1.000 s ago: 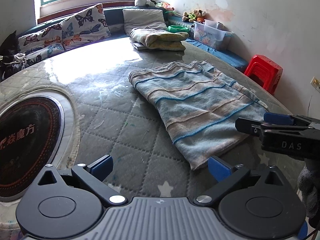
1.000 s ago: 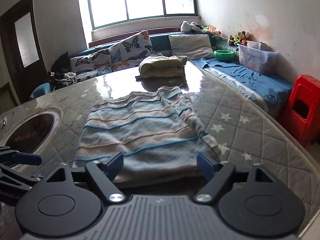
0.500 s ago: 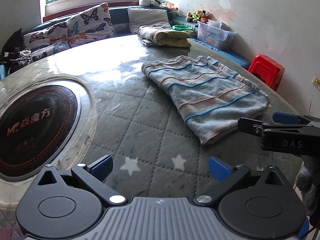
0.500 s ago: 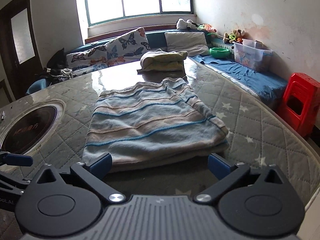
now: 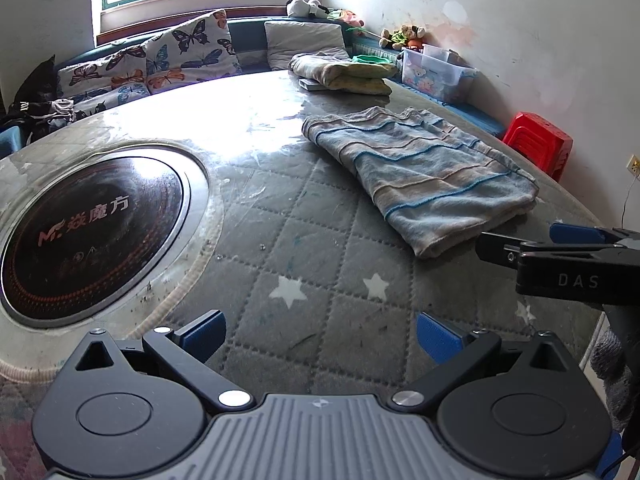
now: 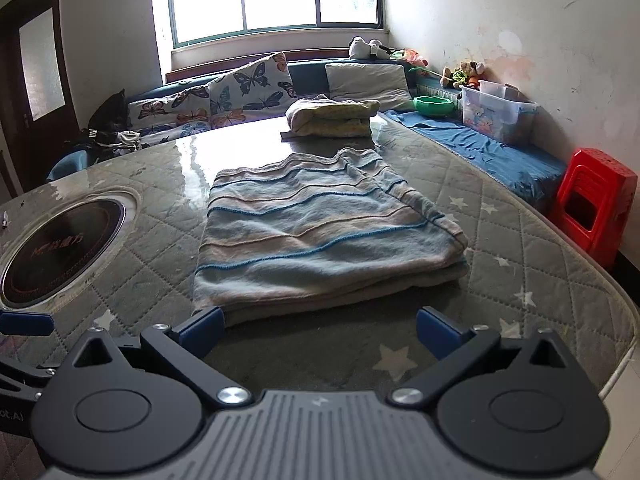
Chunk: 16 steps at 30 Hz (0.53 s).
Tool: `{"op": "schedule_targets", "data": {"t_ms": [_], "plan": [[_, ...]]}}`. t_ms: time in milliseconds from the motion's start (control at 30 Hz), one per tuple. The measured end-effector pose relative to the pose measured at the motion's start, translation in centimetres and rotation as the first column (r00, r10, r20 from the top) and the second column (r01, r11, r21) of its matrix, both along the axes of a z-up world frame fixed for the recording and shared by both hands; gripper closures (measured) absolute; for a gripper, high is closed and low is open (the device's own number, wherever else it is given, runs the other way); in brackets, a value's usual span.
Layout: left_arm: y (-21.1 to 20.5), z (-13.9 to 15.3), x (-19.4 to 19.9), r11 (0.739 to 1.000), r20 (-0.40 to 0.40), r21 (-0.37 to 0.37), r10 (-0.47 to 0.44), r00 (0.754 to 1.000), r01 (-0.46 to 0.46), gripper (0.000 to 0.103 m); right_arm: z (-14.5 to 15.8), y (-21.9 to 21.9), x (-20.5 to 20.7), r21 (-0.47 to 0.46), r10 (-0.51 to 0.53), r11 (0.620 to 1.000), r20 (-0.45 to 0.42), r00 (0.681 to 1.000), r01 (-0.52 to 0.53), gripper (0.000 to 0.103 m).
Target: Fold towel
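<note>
Your towel (image 6: 320,236) lies folded flat on the quilted table (image 6: 500,232), just ahead of your right gripper (image 6: 318,330), its jaws spread wide and empty, while your left gripper (image 5: 320,334) hovers released beside the cooktop (image 5: 86,232).

the right gripper (image 5: 560,258) is cut off by the left wrist view's right edge. under the folded blanket (image 5: 344,74) lies a flat thing (image 5: 310,86), mostly hidden, unidentifiable.

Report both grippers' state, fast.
Left gripper: open, holding nothing.
Right gripper: open, just widened, empty; striped towel lies free ahead.
</note>
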<state>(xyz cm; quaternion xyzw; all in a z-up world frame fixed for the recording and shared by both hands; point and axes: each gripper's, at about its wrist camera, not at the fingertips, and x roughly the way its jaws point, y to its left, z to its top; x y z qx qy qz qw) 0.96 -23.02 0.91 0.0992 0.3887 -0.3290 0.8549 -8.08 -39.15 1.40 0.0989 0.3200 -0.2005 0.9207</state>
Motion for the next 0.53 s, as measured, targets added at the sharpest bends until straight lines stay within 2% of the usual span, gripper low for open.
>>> {"op": "schedule_targets", "data": {"t_ms": [533], "plan": [[0.5, 0.3, -2.0, 1.0, 0.008, -0.007, 0.006, 1.0, -0.005, 0.0, 0.0, 0.6, -1.9, 0.002, -0.016, 1.0, 0.012, 1.0, 0.016, 0.0]]}}
